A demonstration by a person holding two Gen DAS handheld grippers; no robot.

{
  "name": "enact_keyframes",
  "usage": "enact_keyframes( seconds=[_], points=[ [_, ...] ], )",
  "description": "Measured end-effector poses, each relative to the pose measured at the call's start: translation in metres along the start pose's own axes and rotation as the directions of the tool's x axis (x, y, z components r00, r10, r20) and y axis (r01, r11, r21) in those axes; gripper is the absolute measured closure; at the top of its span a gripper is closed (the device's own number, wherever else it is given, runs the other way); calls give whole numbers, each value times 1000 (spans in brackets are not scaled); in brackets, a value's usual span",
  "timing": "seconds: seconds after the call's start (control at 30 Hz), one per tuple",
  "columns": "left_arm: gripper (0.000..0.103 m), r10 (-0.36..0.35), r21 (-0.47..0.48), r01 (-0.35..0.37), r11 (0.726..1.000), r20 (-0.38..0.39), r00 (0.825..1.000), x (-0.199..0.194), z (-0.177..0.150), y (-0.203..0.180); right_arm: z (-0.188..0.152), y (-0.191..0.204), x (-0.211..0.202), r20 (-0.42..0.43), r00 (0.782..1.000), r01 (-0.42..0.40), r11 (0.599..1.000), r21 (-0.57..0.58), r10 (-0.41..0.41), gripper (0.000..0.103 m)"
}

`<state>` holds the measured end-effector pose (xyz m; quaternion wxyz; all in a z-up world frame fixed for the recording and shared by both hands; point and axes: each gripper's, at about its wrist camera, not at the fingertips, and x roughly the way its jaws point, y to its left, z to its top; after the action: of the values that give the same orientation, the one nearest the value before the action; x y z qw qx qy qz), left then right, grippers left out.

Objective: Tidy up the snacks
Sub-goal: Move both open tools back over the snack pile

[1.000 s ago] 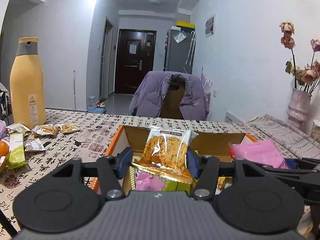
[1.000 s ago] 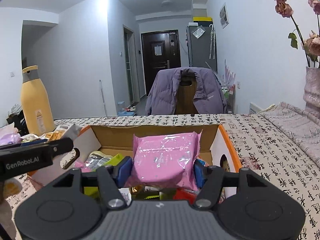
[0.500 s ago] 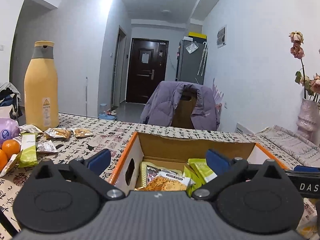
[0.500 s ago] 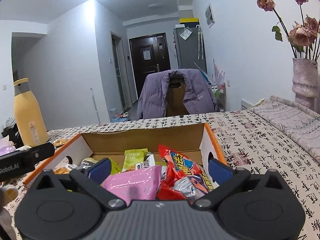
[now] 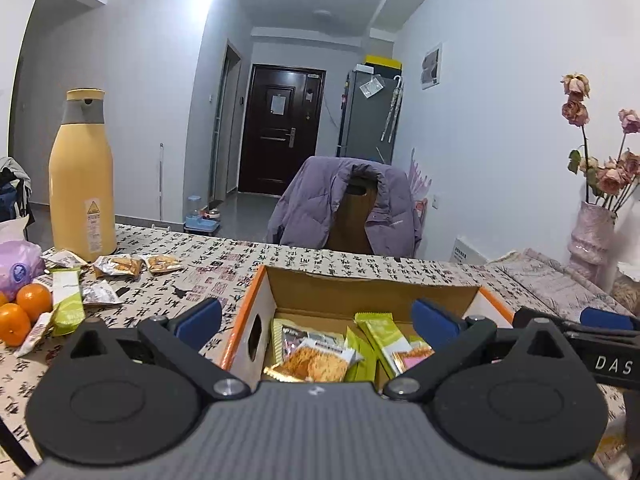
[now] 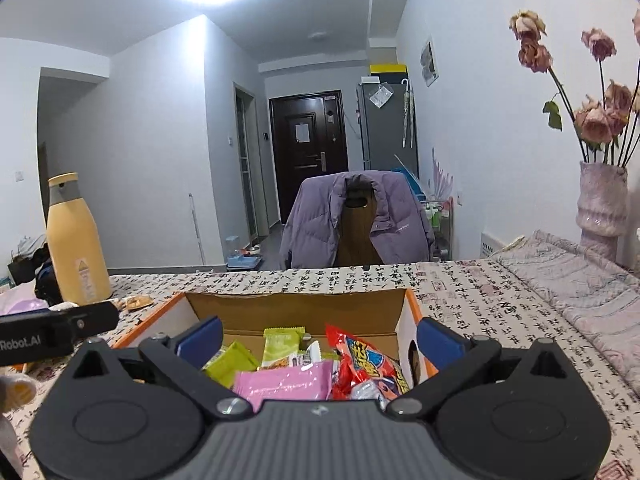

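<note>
An open cardboard box (image 5: 372, 290) with an orange rim stands on the patterned tablecloth and holds several snack packs. In the left wrist view my left gripper (image 5: 316, 318) hangs open above the box's left part, nothing between its blue pads; a cracker pack (image 5: 316, 364) and green packs (image 5: 384, 338) lie below it. In the right wrist view my right gripper (image 6: 318, 336) is open over the same box (image 6: 296, 312), above a pink pack (image 6: 286, 380) and a red bag (image 6: 366, 364). Loose snack packs (image 5: 118, 266) lie on the table to the left.
A tall yellow bottle (image 5: 82, 178) stands at the back left, with oranges (image 5: 24, 312) and a purple bag (image 5: 18, 262) near it. A vase of dried roses (image 6: 600, 200) stands at the right. A chair with a purple jacket (image 5: 348, 208) sits behind the table.
Both grippers opened: the left let go of the cracker pack, the right of the pink pack, and both packs now lie in the box. Both grippers then rose and drew back.
</note>
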<state>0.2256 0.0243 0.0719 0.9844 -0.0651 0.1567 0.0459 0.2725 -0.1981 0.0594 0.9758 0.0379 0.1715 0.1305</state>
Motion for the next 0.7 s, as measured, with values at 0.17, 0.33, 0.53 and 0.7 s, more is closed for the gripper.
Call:
enact_keyframes(
  seconds=[0.17,0.33,0.53,0.7],
  points=[
    [0,8,6,-8,1000,-22,1000,-22,-9,11,-7,4,-22,-29,1000,-5,1000,-4,5,0],
    [0,20,27,-18,999,-68,997,-40,-29,24,-23,8,-40,-70,998,-4,1000,-20,3,0],
    [0,40,41,-36,999,-120,992,-53,-53,38,-45,12,-55,-122,992,-5,999,-31,1,0],
    [0,43,51,-35,998,-159,986,-56,-71,46,-64,14,-60,-175,985,-5,1000,-29,0,0]
  ],
)
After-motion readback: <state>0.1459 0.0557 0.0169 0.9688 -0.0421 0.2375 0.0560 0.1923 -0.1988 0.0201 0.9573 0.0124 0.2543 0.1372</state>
